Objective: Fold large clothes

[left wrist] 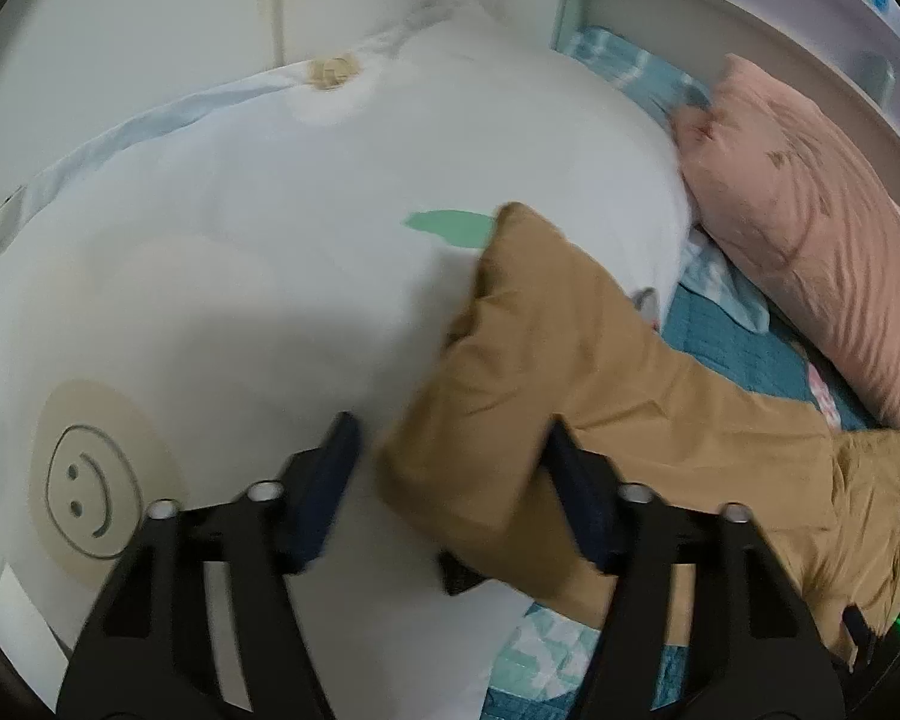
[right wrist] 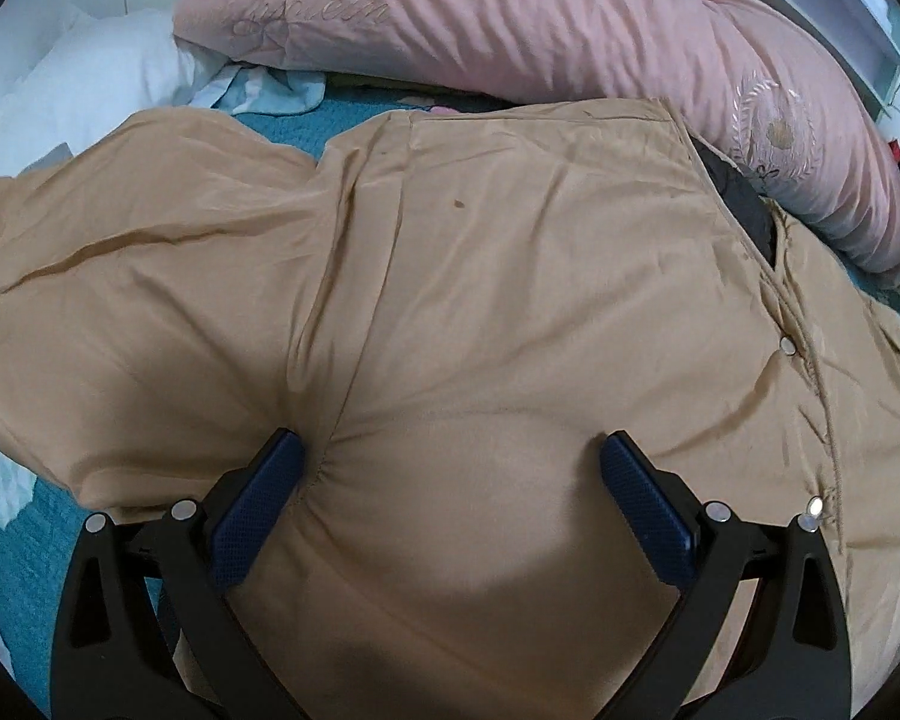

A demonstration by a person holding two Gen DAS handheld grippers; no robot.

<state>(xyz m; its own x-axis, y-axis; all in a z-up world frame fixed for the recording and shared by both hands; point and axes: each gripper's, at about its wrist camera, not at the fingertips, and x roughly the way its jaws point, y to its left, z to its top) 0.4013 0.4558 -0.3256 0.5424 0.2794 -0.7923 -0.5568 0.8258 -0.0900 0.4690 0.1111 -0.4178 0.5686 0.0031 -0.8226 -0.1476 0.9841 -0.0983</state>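
Note:
A large tan padded jacket point(right wrist: 510, 300) lies spread on the bed, with a dark lining at its collar and metal snaps along the right edge. Its sleeve point(left wrist: 546, 372) reaches over a white pillow in the left wrist view. My left gripper point(left wrist: 450, 450) is open, its blue fingers on either side of the sleeve end. My right gripper point(right wrist: 450, 456) is open, its fingers pressed down on the jacket body beside a seam.
A white pillow point(left wrist: 270, 210) with a smiley face print lies to the left. A pink quilt point(right wrist: 510, 18) lies along the far side, also in the left wrist view point(left wrist: 810, 228). A teal bedspread point(left wrist: 738, 348) covers the bed. A white shelf point(left wrist: 780, 18) stands behind.

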